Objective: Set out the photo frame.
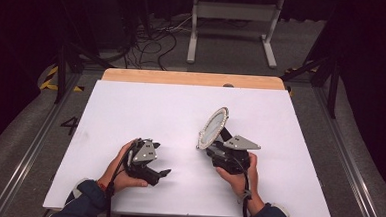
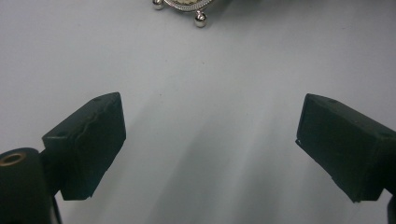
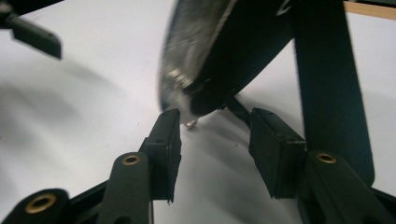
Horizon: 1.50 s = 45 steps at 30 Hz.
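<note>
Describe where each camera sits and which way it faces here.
High view: above the near side, facing forward and down on the white table; both hands, both grippers.
Left gripper view: rides the left gripper, facing the oval silver-rimmed picture frame; open jaws.
Right gripper view: rides the right gripper, behind the frame's black back.
All share the frame.

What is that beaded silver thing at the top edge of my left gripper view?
Observer: An oval silver frame, standing tilted on the white table, as the high view shows.
Operator: Is anything propping it up?
Observer: A black back strut behind it, seen in the right gripper view.
Operator: Is the right gripper gripping it?
Observer: No. The right gripper sits at its lower edge with jaws apart, and the pads seem clear of it.
</note>
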### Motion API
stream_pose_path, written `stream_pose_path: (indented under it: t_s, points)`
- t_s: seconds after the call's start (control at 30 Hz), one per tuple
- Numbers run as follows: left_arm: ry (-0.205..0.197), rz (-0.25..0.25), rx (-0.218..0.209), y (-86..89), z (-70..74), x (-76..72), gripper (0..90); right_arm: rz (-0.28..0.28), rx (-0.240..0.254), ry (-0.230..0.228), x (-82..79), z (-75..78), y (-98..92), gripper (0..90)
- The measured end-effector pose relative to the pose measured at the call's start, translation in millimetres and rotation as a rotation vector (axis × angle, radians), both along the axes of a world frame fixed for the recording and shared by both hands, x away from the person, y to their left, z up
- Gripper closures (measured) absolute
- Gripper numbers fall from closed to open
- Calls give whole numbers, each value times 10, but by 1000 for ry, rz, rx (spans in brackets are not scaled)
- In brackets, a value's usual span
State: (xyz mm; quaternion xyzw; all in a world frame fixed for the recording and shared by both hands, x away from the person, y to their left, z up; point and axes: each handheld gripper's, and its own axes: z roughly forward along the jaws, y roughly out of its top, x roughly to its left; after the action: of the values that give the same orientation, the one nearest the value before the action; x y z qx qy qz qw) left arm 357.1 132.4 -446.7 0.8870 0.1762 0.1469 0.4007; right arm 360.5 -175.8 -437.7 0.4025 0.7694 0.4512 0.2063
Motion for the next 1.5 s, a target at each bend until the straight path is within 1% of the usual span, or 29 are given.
stream_pose_path:
  t_s: [0.03,0.07,0.1,0.27,0.37,0.4,0.43,0.53,0.63,0.67,0.83,0.93,1.0,1.17,1.2,1.27,1.33,1.37,1.4,1.43,1.5]
  points:
    - [3,1,-1,5,-1,-1,87,-5,16,6,16,-3,-2,527]
    - [2,5,-1,8,-3,0,87,-4,22,14,24,-8,4,527]
    - [4,5,-1,10,-5,1,87,0,7,13,24,-13,9,524]
    - [0,-7,8,-18,-9,-10,87,19,-14,28,-15,-44,34,503]
    - [-1,-9,12,-16,-11,-14,87,28,-17,24,-31,-53,62,502]
    - [0,-7,11,-11,-9,-15,87,30,-17,13,-41,-45,78,497]
    - [1,-7,8,-8,-7,-14,87,32,-16,4,-44,-33,90,482]
    - [3,-9,10,-9,-12,-10,87,25,-3,2,-33,-10,117,409]
    - [5,-11,18,-20,-22,-8,87,7,10,8,-11,0,139,296]
    - [5,-14,26,-22,-22,-9,87,10,13,10,-6,8,151,285]
    - [11,-13,22,-27,-31,-7,87,8,17,5,11,39,197,209]
    - [12,-14,25,-29,-34,-7,87,5,33,19,38,41,217,183]
    - [11,-13,28,-29,-33,-9,87,3,23,21,54,40,253,167]
    - [8,-13,33,-29,-34,-5,104,-20,44,27,78,37,290,162]
    - [8,-14,33,-28,-34,-6,104,-31,46,19,82,34,301,177]
    - [8,-13,33,-27,-33,-6,102,-59,51,3,81,27,311,225]
    - [7,-14,39,-26,-32,-6,101,-87,62,-4,93,19,315,278]
    - [7,-14,39,-26,-32,-6,101,-101,65,-2,99,12,318,294]
    - [10,-13,36,-29,-37,-7,101,-108,67,0,106,3,317,323]
    - [11,-17,41,-29,-38,-6,101,-116,70,2,107,-4,313,372]
    - [11,-17,43,-32,-43,-6,101,-131,77,0,112,-12,300,422]
